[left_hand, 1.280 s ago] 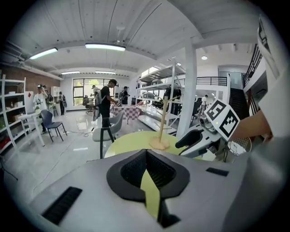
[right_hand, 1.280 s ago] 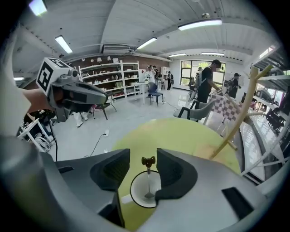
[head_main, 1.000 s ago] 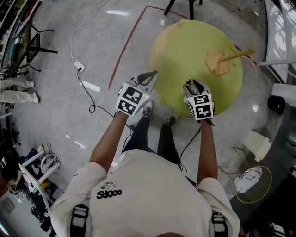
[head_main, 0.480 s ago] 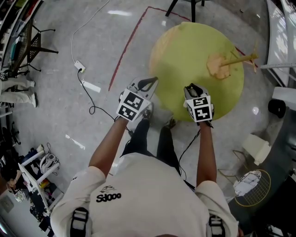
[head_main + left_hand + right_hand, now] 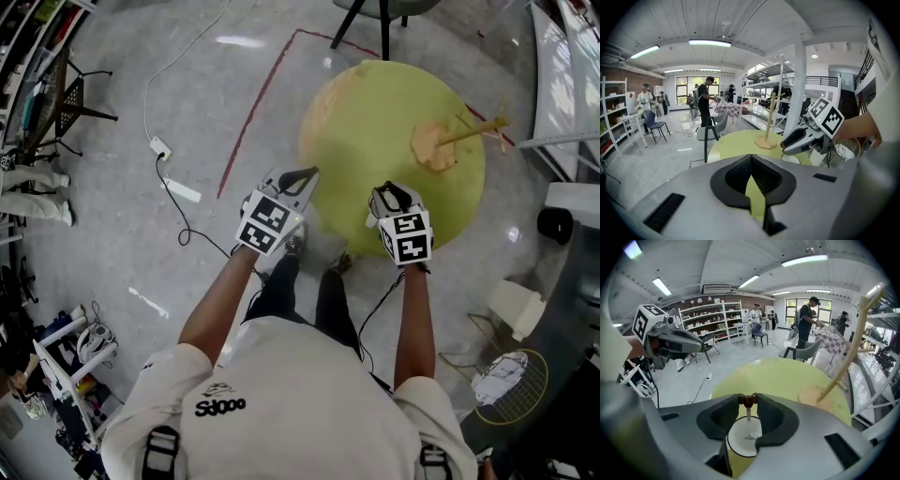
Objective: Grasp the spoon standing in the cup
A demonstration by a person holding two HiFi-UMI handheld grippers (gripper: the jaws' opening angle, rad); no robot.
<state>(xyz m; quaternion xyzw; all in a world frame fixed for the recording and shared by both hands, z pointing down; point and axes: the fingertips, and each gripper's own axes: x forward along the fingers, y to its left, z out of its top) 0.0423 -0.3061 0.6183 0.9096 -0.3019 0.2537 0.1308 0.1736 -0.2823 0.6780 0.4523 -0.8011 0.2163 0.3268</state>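
A spoon (image 5: pixel 748 414) with a thin metal stem and a brown handle tip stands upright in a white cup (image 5: pixel 740 440) on the round yellow-green table (image 5: pixel 778 376). In the right gripper view, my right gripper (image 5: pixel 748 399) hangs straight over the cup. Its jaws are closing, and the pads press on the brown handle tip from both sides. In the head view the right gripper (image 5: pixel 394 197) covers the cup at the table's near edge. My left gripper (image 5: pixel 300 176) hovers beside the table's left edge, jaw tips together and nothing between them (image 5: pixel 750 157).
A wooden stand (image 5: pixel 436 145) with a slanted pole sits at the table's far right. A grey chair (image 5: pixel 711 131) stands beyond the table. Cables (image 5: pixel 178 178) run over the floor on the left. Shelving and several people fill the background.
Both grippers stay by the table's near edge and drift slightly down the picture as the head view shifts. No other movement shows.
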